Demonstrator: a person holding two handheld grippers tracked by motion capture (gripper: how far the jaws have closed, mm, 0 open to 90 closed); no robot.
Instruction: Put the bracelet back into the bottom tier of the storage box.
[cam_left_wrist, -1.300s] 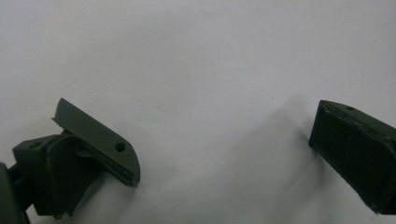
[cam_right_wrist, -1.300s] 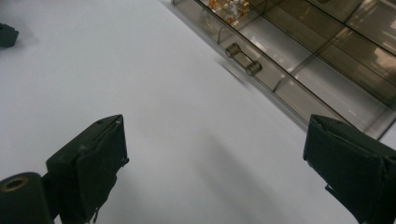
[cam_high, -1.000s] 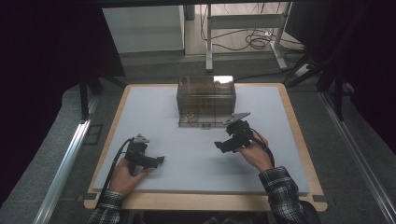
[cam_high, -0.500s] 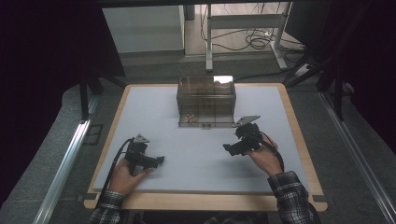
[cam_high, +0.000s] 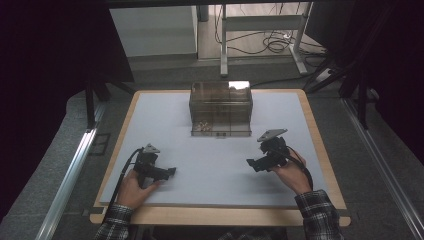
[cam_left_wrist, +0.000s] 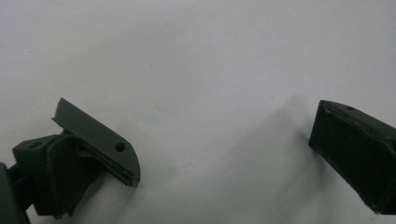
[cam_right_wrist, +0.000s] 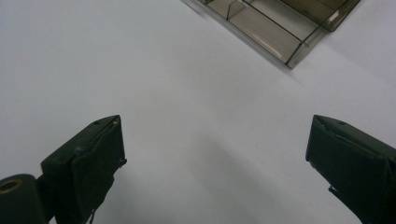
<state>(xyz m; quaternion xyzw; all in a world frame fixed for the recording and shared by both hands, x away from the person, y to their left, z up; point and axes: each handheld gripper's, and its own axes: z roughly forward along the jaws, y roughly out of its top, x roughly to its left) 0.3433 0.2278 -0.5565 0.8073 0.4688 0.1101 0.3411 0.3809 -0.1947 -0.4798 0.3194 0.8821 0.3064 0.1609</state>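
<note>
organizer box (cam_high: 220, 109): set at the table's far middle, long axis across the table.
right gripper (cam_high: 256, 163): jaws spread wide, nothing held; box lies ahead and to its left; judged the nearer one.
left gripper (cam_high: 169, 172): jaws spread wide, nothing held, low over the white mat (cam_high: 210, 165).

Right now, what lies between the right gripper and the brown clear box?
Nothing: only bare white table between the right gripper and the box, seen in the high view.

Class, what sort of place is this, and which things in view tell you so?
Probably a lab or workshop test station: a bare work table, loose cables on the floor behind, and a metal frame stand.
</note>
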